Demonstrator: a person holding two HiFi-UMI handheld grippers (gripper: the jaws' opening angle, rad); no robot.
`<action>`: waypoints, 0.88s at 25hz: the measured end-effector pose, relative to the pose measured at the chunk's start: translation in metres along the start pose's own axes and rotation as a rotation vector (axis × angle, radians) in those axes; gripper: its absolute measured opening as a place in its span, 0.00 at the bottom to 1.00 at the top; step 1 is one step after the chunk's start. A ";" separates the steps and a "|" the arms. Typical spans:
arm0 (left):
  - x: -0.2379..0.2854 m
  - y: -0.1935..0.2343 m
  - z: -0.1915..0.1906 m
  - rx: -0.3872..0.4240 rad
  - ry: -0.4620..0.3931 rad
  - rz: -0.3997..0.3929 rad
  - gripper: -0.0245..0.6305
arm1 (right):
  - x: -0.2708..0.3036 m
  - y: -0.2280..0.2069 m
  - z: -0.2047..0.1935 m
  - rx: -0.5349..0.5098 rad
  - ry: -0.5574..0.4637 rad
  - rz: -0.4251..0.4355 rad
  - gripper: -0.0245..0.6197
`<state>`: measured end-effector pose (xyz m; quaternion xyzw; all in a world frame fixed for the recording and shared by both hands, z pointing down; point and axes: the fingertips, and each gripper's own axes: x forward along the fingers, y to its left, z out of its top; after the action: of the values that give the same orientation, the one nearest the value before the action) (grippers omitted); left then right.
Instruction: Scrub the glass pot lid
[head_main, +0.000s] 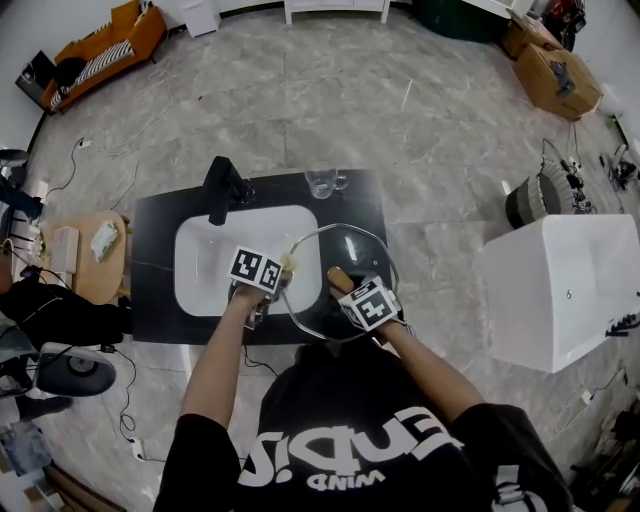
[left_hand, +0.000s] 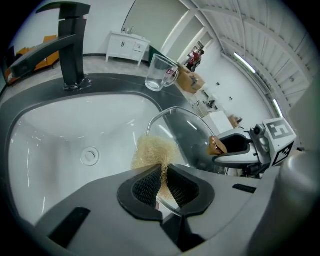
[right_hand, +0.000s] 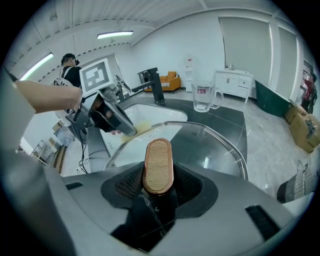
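Observation:
The glass pot lid (head_main: 345, 262) is held over the right side of the white sink (head_main: 205, 262), tilted, with a steel rim. My right gripper (right_hand: 158, 184) is shut on the lid's wooden knob (right_hand: 158, 165), seen also in the head view as the knob (head_main: 338, 278). My left gripper (left_hand: 164, 181) is shut on a pale yellow fibre scrubber (left_hand: 154, 152), which presses against the lid's left rim (left_hand: 162, 112). In the right gripper view the scrubber (right_hand: 141, 128) sits at the lid's far edge (right_hand: 200, 127) under the left gripper (right_hand: 107, 116).
A black tap (head_main: 225, 187) stands at the sink's back edge on the dark counter (head_main: 350, 195). A clear glass mug (head_main: 322, 182) stands behind the sink. A small wooden side table (head_main: 95, 255) is left of the counter; a white box (head_main: 560, 290) is to the right.

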<state>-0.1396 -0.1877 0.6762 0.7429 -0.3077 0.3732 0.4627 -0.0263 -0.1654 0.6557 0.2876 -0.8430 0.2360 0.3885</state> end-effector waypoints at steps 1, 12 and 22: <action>-0.001 -0.001 -0.005 -0.002 0.000 -0.003 0.11 | 0.000 0.000 0.000 0.000 0.002 0.000 0.31; -0.002 -0.036 -0.060 0.027 0.011 -0.053 0.11 | 0.000 0.002 0.000 0.003 0.033 0.011 0.31; 0.009 -0.084 -0.097 0.076 0.055 -0.127 0.11 | -0.001 0.002 0.001 -0.011 0.063 0.028 0.31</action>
<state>-0.0939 -0.0674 0.6743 0.7675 -0.2326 0.3749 0.4650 -0.0273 -0.1643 0.6545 0.2659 -0.8356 0.2457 0.4132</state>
